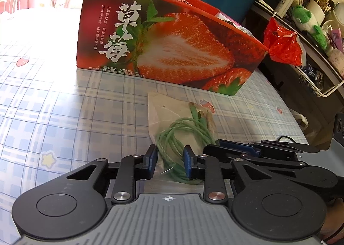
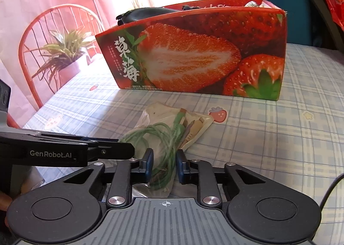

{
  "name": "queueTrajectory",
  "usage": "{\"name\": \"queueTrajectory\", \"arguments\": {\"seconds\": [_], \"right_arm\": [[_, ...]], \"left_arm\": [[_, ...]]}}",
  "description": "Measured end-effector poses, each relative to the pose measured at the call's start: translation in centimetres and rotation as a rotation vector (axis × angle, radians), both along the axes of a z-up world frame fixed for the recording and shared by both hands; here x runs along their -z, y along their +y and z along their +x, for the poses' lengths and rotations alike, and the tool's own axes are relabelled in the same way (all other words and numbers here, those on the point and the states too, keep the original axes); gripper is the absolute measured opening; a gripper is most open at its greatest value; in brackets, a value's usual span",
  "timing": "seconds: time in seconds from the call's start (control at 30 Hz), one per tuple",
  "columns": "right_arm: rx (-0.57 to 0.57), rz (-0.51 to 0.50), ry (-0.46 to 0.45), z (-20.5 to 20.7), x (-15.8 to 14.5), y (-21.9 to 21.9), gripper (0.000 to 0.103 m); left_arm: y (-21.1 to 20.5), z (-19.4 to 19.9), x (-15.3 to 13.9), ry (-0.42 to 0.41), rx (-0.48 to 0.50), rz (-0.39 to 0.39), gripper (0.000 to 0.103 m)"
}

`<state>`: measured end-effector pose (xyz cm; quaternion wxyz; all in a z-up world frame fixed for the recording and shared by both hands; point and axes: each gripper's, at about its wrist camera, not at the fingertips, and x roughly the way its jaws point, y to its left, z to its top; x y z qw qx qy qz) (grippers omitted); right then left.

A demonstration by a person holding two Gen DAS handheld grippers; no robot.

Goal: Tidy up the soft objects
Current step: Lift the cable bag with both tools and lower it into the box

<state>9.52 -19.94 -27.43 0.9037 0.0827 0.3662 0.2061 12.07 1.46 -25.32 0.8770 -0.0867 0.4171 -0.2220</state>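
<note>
The strawberry box point(image 1: 172, 44) carries big white Chinese characters 草莓 on its front, left of the cut strawberry picture; the smaller lines beside them are too small to read. The left gripper point(image 2: 64, 150) body carries "GenRobot.AI".

Reds, greens and pale blue checks

The box point(image 1: 172, 44) is red, printed with cut orange-red strawberries, green leaves and white characters; the cloth point(image 1: 64, 105) is pale blue and white plaid, dotted with small red strawberries and a yellow star point(image 1: 47, 160). The cable point(image 2: 159, 139) is light green inside a clear, cream-tinted bag point(image 2: 154, 113). Both grippers, left point(image 1: 171, 164) and right point(image 2: 164, 166), are black with blue pads on a grey ribbed base. A crinkled sack point(image 1: 283, 44) is bright red, the plush point(image 1: 305, 19) green and white
</note>
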Motion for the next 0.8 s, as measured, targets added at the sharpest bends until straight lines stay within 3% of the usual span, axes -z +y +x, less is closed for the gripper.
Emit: {"name": "queueTrajectory", "arguments": {"seconds": [0.43,0.8], "right_arm": [[0.014,0.009,-0.113,-1.1,-2.4,-0.6,0.015],[-0.007,-0.039,-0.303,1.0,-10.2,-1.2,0.016]], "left_arm": [[0.0,-0.5,-2.8,-0.114,0.019,-0.026,0.026],[-0.2,1.8,-10.0,-0.257,0.045,-0.089,0.026]]}}
